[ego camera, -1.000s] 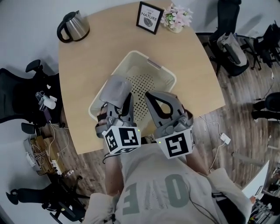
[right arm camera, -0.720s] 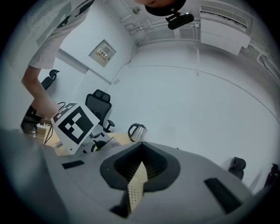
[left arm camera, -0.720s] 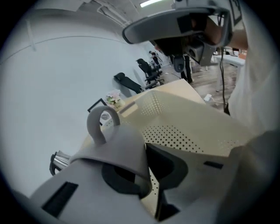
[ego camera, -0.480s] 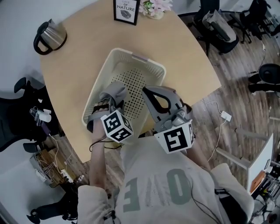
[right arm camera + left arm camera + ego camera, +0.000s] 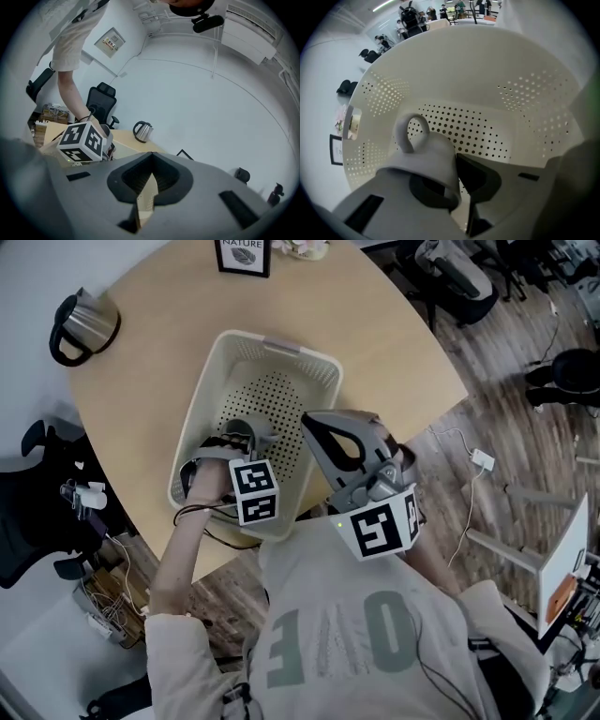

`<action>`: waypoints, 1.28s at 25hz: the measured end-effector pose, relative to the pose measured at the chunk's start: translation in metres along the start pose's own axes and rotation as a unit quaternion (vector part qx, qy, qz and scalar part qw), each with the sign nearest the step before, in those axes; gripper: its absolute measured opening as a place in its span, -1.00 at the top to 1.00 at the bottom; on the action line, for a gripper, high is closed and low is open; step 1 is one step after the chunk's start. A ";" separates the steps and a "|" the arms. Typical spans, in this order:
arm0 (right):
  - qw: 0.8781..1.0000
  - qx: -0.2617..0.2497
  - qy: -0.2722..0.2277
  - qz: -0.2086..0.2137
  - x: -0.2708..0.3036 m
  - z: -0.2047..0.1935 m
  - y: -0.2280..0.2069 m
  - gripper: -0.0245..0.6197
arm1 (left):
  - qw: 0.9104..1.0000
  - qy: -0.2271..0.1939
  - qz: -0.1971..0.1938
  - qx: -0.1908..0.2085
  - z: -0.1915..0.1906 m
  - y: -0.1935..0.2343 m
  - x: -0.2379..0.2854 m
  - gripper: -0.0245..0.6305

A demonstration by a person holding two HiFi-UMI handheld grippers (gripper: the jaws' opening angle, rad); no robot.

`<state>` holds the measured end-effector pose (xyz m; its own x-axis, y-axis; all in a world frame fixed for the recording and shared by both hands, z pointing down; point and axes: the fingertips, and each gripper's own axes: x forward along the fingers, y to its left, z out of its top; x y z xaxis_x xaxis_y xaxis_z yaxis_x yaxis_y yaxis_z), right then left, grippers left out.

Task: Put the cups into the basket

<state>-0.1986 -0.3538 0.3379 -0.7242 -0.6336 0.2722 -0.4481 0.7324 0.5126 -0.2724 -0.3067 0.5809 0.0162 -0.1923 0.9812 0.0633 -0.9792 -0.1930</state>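
A cream perforated basket (image 5: 211, 381) stands on the round wooden table. My left gripper (image 5: 242, 435) reaches down inside it, shut on a grey cup (image 5: 425, 161). The cup's rim is pinched between the jaws, its mouth faces the camera and its handle (image 5: 410, 131) points toward the basket floor (image 5: 487, 136). In the head view the cup (image 5: 255, 426) shows only partly past the gripper. My right gripper (image 5: 323, 427) hovers over the basket's near right side, shut with nothing in it; in the right gripper view its jaws (image 5: 150, 157) meet at the tips.
A steel kettle (image 5: 80, 324) sits at the table's far left, with a framed sign (image 5: 244, 254) and a flower pot (image 5: 305, 247) at the back. The table edge (image 5: 441, 399) runs close to the basket's right. Office chairs stand around on the wooden floor.
My left gripper has moved forward and down into the basket with the cup. The right gripper has stayed beside the basket, still shut.
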 end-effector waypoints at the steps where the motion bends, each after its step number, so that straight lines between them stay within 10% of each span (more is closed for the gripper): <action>1: 1.000 -0.001 0.002 -0.003 -0.003 -0.001 -0.001 0.93 | 1.000 0.005 -0.001 0.018 0.000 -0.001 0.002 0.78; 13: 0.999 0.023 -0.015 -0.019 -0.016 0.003 -0.009 0.93 | 0.995 0.032 -0.003 0.095 0.001 -0.001 0.003 0.66; 32: 0.999 0.003 -0.032 -0.015 -0.024 0.013 -0.008 0.93 | 1.000 0.006 0.010 0.028 0.007 -0.012 -0.026 0.51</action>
<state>-0.1848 -0.3409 0.3168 -0.7426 -0.6380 0.2035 -0.4733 0.7150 0.5146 -0.2667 -0.2899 0.5572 0.0057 -0.2121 0.9772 0.1183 -0.9702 -0.2113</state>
